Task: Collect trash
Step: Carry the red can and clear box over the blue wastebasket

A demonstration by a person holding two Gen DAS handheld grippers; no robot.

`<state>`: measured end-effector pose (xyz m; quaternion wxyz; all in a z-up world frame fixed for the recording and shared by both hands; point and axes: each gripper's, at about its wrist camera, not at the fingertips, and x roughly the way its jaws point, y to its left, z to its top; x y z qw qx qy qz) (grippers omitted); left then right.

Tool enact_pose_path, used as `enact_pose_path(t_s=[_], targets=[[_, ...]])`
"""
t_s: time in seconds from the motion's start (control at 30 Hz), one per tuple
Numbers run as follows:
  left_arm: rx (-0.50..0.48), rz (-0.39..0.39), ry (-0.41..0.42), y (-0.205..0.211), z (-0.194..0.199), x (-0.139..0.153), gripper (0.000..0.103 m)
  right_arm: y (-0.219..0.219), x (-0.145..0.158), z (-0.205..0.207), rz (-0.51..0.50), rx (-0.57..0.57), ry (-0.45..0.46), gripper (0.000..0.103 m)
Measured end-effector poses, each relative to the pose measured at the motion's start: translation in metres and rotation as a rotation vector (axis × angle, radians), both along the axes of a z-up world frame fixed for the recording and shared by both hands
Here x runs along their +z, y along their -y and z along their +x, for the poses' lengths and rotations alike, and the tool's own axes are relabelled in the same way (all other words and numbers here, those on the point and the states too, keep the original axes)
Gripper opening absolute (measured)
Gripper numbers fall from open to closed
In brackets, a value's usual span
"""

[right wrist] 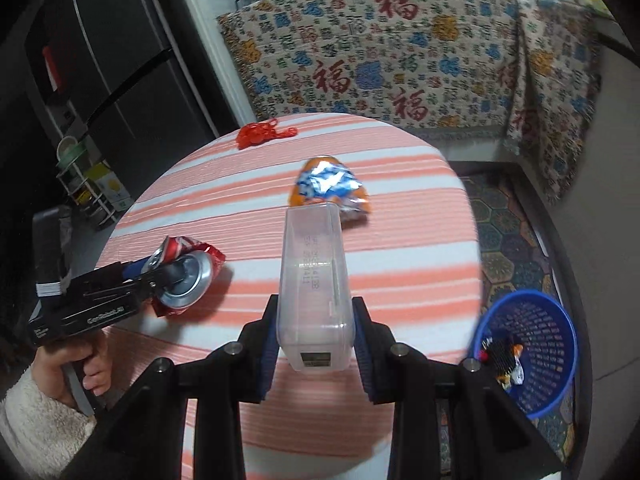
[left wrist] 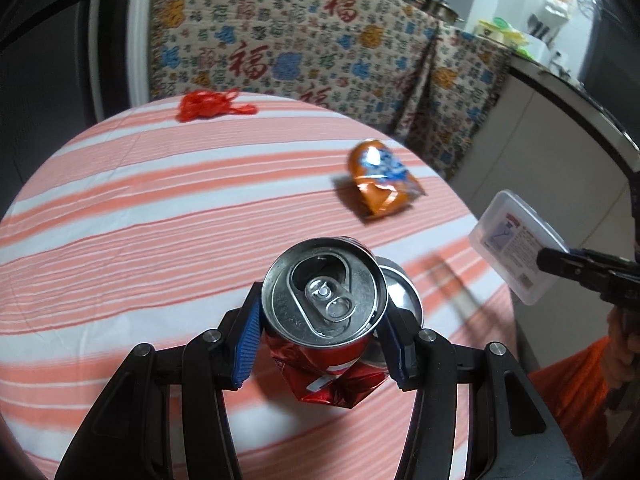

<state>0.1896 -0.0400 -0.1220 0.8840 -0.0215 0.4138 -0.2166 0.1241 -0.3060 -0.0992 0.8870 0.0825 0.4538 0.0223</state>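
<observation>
Striped round table [right wrist: 400, 184] mostly bare; your left gripper [left wrist: 320, 340] clamps crushed cans [left wrist: 324, 300], right gripper [right wrist: 316, 340] clamps clear box [right wrist: 312, 272]; blue basket [right wrist: 560, 320] lower right holds scraps.

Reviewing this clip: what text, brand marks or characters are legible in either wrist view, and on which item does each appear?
"福": large red character repeated across the patterned cloth.
"GenRobot.AI": white lettering on the side of the left gripper.
Printed lines on the clear plastic box: too blurred to read.
Label on the box's flat face: too small to read.
Embossed lettering on the crushed red can lid rim: illegible.
Orange snack wrapper: print unreadable.
</observation>
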Motion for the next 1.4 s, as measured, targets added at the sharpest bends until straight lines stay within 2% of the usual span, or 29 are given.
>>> enact_pose_path(t_s=[0.33,0.53,0.7,0.83,1.07,1.4], targets=[[-0.121,-0.025,0.053,0.071,-0.013,0.030,0.053,0.063,0.011,-0.027,0.018,-0.118,0.047,0.033],[-0.195,-0.039,0.043,0.126,-0.013,0.035,0.053,0.106,0.014,-0.042,0.018,-0.194,0.072,0.033],[-0.270,-0.045,0.039,0.186,-0.013,0.035,0.053,0.159,0.013,-0.056,0.006,-0.295,0.075,0.033],[-0.318,-0.052,0.017,0.237,-0.008,0.027,0.053,0.203,0.008,-0.064,-0.002,-0.363,0.048,0.034],[-0.364,-0.034,-0.006,0.314,0.002,-0.001,0.053,0.264,-0.015,-0.064,0.002,-0.418,-0.012,0.034],[-0.382,-0.009,-0.063,0.369,0.021,-0.047,0.053,0.317,-0.065,-0.058,0.061,-0.467,-0.082,0.033]])
